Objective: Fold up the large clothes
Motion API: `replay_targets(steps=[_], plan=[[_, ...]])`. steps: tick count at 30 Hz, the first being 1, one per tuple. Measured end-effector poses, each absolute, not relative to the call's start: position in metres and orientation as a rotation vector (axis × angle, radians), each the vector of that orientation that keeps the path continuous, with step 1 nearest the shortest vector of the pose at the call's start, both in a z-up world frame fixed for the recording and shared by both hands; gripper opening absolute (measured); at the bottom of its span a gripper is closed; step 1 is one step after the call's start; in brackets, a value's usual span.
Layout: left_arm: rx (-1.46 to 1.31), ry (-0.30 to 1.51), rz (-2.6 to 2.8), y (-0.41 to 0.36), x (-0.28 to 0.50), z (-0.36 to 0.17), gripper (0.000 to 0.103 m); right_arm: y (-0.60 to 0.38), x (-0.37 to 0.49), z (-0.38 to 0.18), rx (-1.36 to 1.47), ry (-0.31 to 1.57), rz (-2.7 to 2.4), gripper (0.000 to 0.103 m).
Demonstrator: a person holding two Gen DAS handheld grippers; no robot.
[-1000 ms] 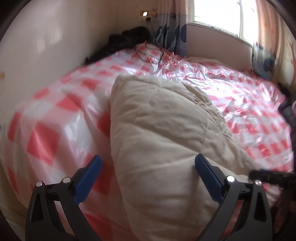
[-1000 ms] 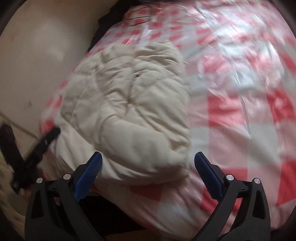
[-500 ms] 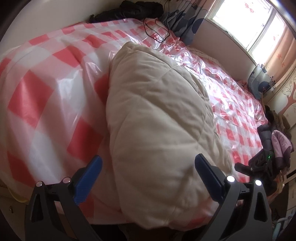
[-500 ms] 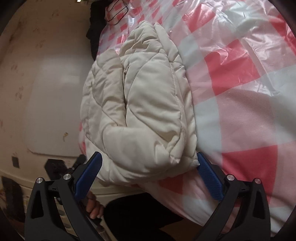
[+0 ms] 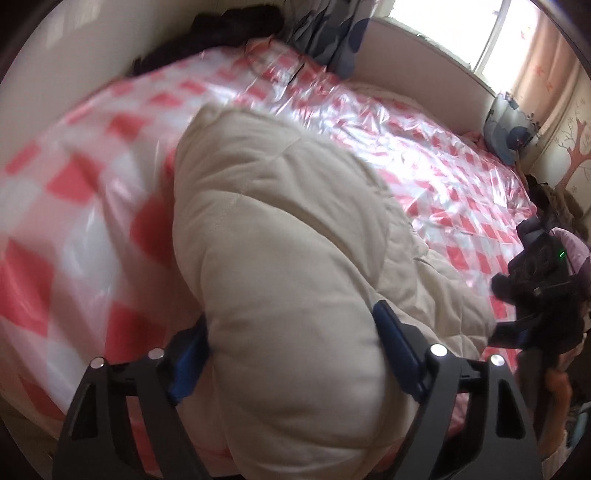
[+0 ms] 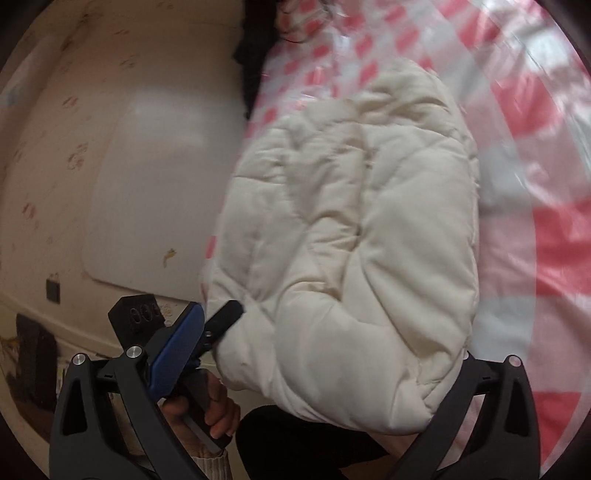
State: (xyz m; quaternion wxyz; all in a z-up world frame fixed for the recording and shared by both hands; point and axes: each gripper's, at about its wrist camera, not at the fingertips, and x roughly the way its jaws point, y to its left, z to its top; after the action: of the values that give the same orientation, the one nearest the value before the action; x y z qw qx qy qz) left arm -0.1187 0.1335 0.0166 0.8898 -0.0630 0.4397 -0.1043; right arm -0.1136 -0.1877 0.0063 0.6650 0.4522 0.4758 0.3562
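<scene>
Right now the cream padded coat (image 5: 280, 258) lies already bundled lengthwise at the near edge of the bed (image 5: 74, 206), close to its wall-side near corner, with its near end bulging past the edge toward the person. The left gripper (image 5: 291, 350) has just been closing its jaws on that near end; both blue pads press into the padding, so it looks clamped on the coat's fat fold. In the right wrist view the right gripper (image 6: 325, 354) straddles the coat's other near corner: its left pad stands clear of the fabric, its right pad is hidden behind the coat, and I judge the jaws apart, not yet pinching.

By my reading the step is taking hold of the near end for another fold. Next the right jaws should close on their corner, then both hands would lift together and carry the end toward the far end of the coat.

Room is plentiful across the checked plastic cover (image 5: 436, 166) toward the window side. The wall (image 6: 155, 177) crowds the left, and dark clothing (image 5: 229, 33) sits at the far wall-side corner.
</scene>
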Motion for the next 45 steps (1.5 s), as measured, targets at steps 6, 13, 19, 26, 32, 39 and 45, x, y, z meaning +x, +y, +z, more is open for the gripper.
replay_targets(steps=[6,13,19,26,32,39,45], plan=[[-0.086,0.870,-0.270,0.093,-0.120,0.033,0.079,-0.225,-0.119,0.034,1.010,1.014,0.819,0.097],[-0.078,0.840,-0.434,-0.002,-0.107,0.038,0.079,-0.317,-0.162,0.076,0.937,0.918,0.695,0.097],[-0.089,0.889,-0.638,-0.079,-0.126,0.013,0.079,-0.410,-0.251,0.084,0.883,0.849,0.584,0.097],[-0.047,1.015,-0.653,-0.088,-0.159,-0.020,0.082,-0.491,-0.328,0.011,1.036,0.909,0.411,0.097],[-0.083,0.928,-0.483,-0.054,-0.144,0.008,0.084,-0.501,-0.297,0.036,0.899,0.878,0.401,0.097],[-0.269,1.160,-0.600,-0.076,-0.077,-0.049,0.093,-0.471,-0.248,-0.010,1.046,0.989,0.451,0.097],[0.063,0.947,-0.544,-0.100,-0.093,0.015,0.077,-0.412,-0.200,-0.007,1.067,0.888,0.588,0.098]])
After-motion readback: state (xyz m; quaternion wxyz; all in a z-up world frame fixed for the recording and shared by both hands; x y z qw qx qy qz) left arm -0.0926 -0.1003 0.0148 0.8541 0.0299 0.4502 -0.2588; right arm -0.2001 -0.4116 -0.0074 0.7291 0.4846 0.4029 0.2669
